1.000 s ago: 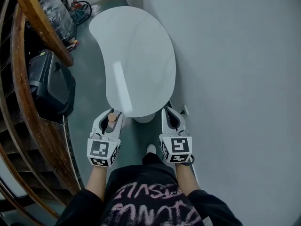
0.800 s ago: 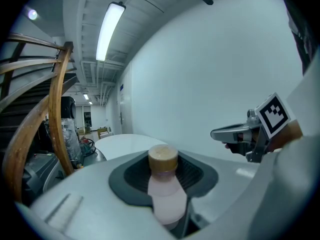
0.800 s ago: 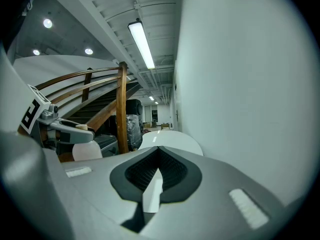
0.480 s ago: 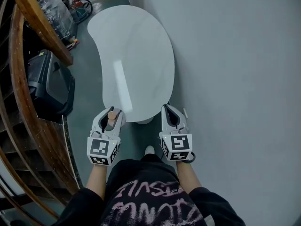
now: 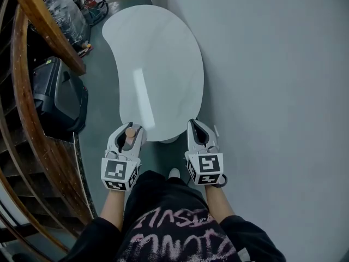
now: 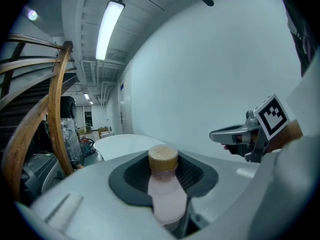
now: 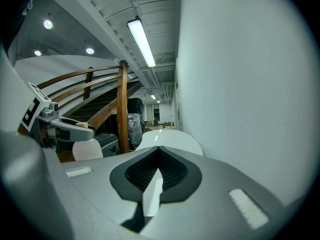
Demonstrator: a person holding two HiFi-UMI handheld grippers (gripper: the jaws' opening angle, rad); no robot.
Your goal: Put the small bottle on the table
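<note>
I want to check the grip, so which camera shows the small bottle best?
The left gripper view: the small bottle sits central, tan cap and pale pink body clamped between the jaws. The head view shows only its cap inside the left gripper. The right gripper view catches its pale body small, at the left.

Lower body of small bottle (image 6: 165, 204) sunk out of sight btwn jaws of left gripper (image 5: 131, 130); cap & shoulder only. Near edge of table (image 5: 158, 53) partly covered by both grippers, incl. right gripper (image 5: 197, 125); pedestal (image 5: 168, 139) mostly under top. Clutter (image 5: 87, 10) past far-left corner too small to ID. Handrail (image 5: 46, 26) cropped at top.
</note>
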